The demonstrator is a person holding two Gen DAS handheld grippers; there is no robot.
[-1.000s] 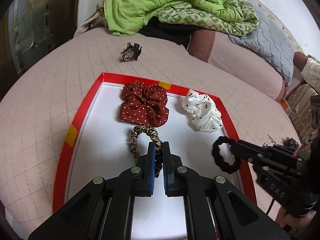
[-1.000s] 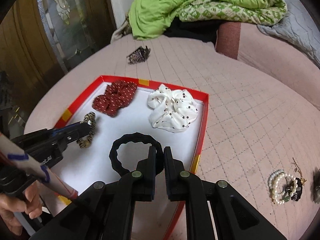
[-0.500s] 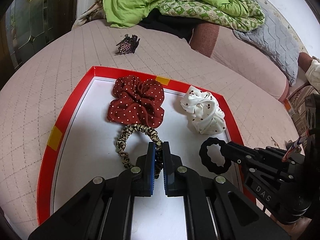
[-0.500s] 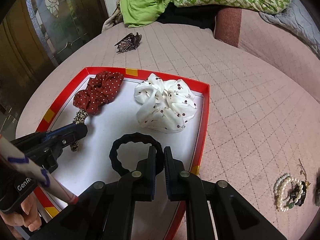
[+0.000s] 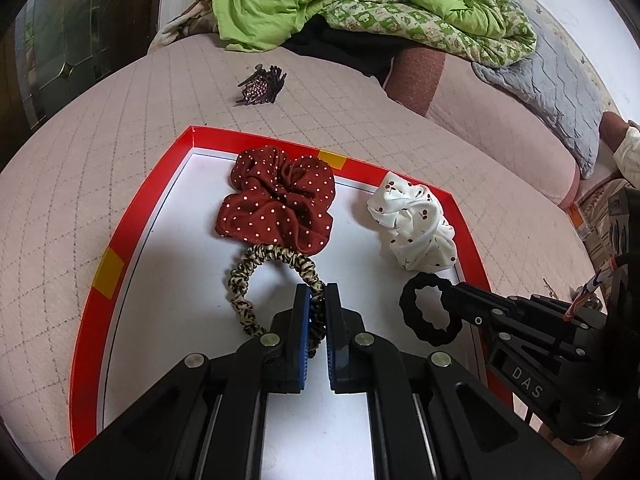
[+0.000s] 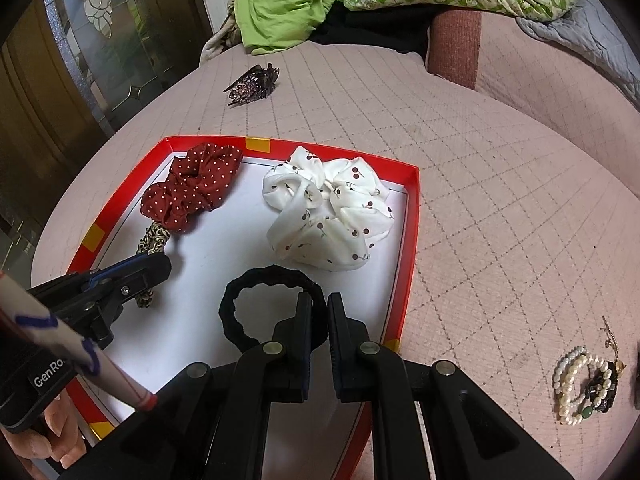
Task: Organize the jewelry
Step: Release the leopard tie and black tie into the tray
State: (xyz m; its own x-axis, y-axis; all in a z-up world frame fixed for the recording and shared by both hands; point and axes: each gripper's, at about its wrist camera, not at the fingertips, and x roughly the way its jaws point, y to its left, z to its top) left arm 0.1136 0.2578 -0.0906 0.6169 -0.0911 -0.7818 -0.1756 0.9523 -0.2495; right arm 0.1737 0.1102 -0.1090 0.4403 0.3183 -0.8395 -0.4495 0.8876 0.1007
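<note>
A red-rimmed tray [image 5: 132,216] [image 6: 410,216] with a white floor lies on the pink quilted surface. Inside it rest a dark red dotted scrunchie [image 5: 280,200] [image 6: 192,192] and a white cherry-print scrunchie [image 5: 416,228] [image 6: 328,216]. My left gripper [image 5: 317,300] [image 6: 160,268] is shut on a leopard-print hair tie [image 5: 256,272] [image 6: 154,238] that lies just in front of the red scrunchie. My right gripper [image 6: 319,304] [image 5: 450,294] is shut on a black hair tie [image 6: 256,284] [image 5: 424,308], low over the tray's near right part below the white scrunchie.
A dark rhinestone claw clip [image 5: 262,84] [image 6: 252,82] lies beyond the tray. Pearl bracelets and small jewelry [image 6: 586,380] sit on the quilt to the right. Green bedding [image 5: 360,4] is piled at the back. A hand [image 6: 44,436] holds the left gripper's handle.
Both grippers have eased a little forward and lower over the tray, each still gripping its hair tie. The black tie now sits closer to the white scrunchie.
</note>
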